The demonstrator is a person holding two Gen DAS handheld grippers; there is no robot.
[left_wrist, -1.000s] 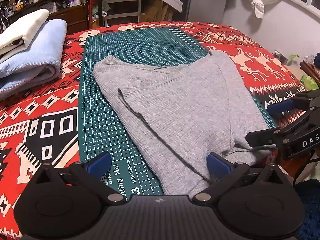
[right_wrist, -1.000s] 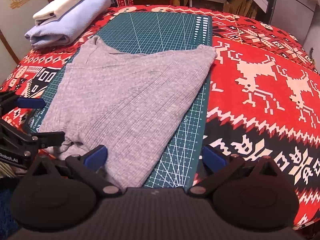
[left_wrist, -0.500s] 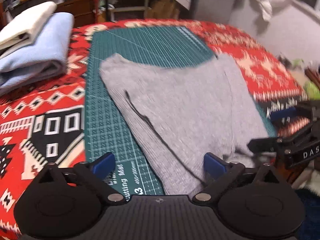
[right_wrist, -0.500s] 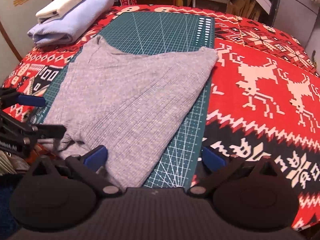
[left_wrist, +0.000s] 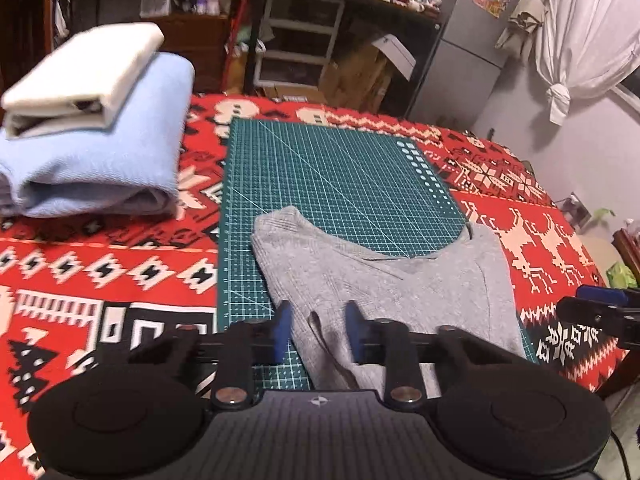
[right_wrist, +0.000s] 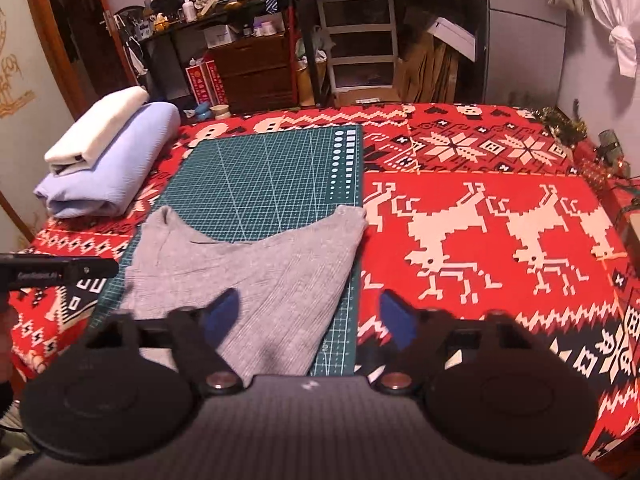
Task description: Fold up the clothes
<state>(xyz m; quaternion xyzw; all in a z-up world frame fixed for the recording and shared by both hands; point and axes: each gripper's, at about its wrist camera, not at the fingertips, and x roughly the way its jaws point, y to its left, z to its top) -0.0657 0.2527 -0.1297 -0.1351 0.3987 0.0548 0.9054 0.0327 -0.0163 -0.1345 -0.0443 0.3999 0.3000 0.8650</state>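
Observation:
A grey ribbed garment [left_wrist: 400, 280] lies flat on the green cutting mat [left_wrist: 340, 168], its near hem towards me. My left gripper [left_wrist: 317, 332] is low at the garment's near left edge. Its jaws are narrowed but still apart, with a fold of grey cloth in the gap. In the right wrist view the same garment [right_wrist: 260, 272] shows, and my right gripper [right_wrist: 309, 316] is open over its near right corner. The right gripper's left finger is above the cloth and its right finger is above the red cover. Each gripper's tip shows at the edge of the other's view.
A folded light-blue cloth [left_wrist: 92, 160] with a folded white one [left_wrist: 88, 68] on top sits at the far left on the red patterned cover [right_wrist: 480, 220]. Shelves, drawers and boxes stand behind the table. A curtain hangs at the right.
Both grippers have dropped lower and nearer the garment's near hem. The left jaws have closed in a lot around the cloth's edge, and the right jaws have narrowed a little.

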